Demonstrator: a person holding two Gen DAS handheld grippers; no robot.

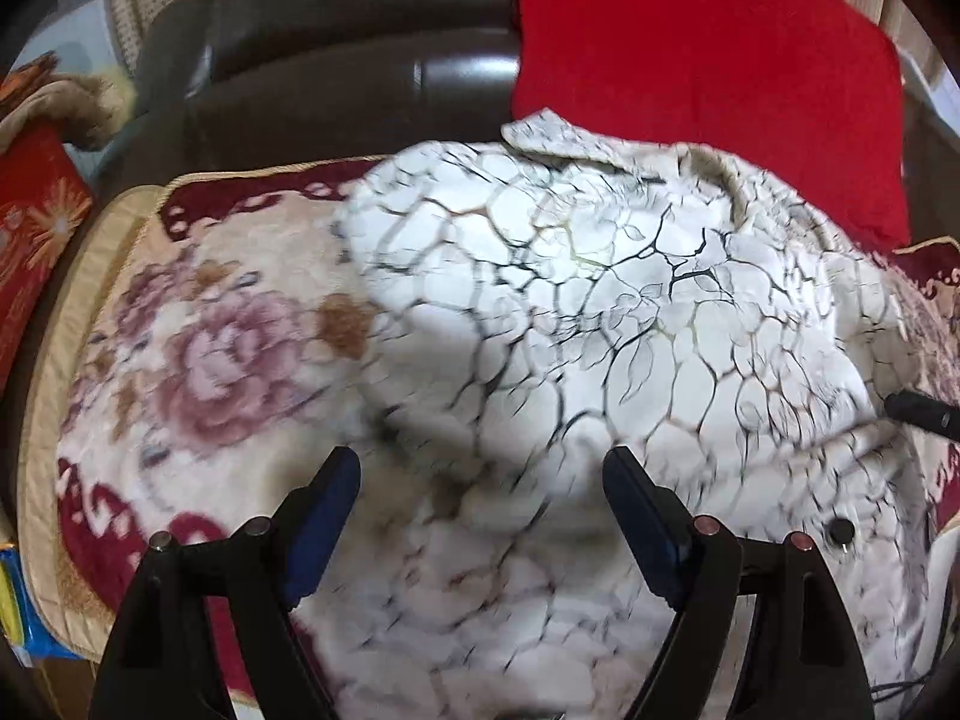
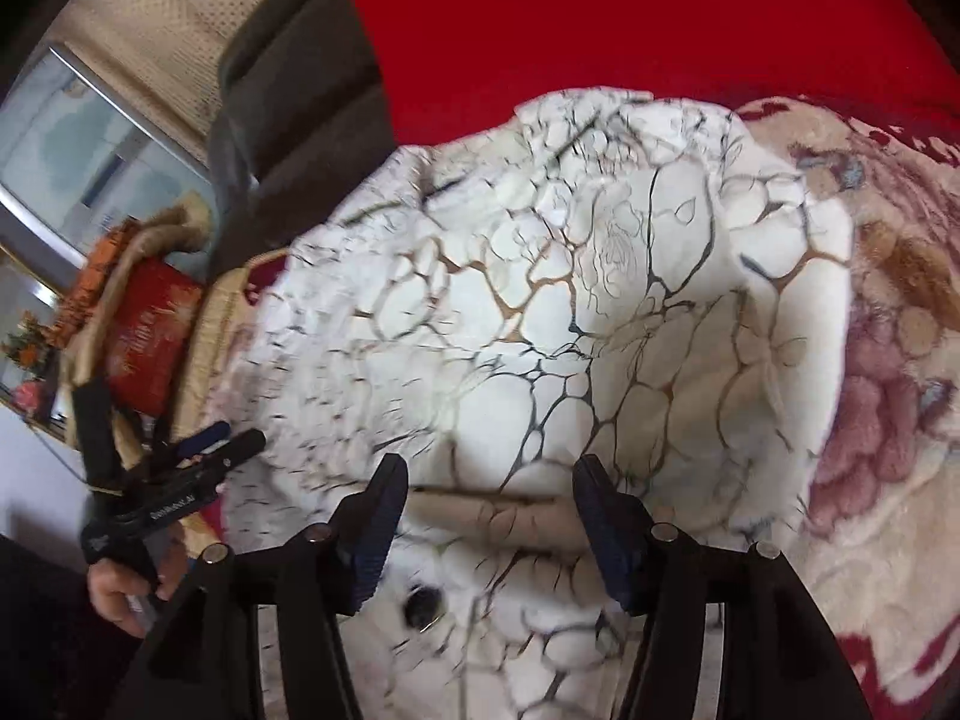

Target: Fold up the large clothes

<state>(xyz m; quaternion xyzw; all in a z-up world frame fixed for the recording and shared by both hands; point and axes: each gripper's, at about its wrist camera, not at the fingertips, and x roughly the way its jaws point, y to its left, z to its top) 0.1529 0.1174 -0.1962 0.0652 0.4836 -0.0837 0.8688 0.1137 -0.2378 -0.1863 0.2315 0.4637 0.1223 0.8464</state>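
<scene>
Both my left fingers and right fingers are spread above the white patterned garment on the floral blanket.

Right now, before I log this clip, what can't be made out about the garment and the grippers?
- White patterned garment: near hem cut off by the bottom edge in both wrist views; motion blur smears the near fabric.
- Its fold state: layers underneath are hidden by the top layer.
- Left gripper and right gripper: both open, but contact with the cloth is unclear through blur.
- Dark button: too blurred for detail.
</scene>
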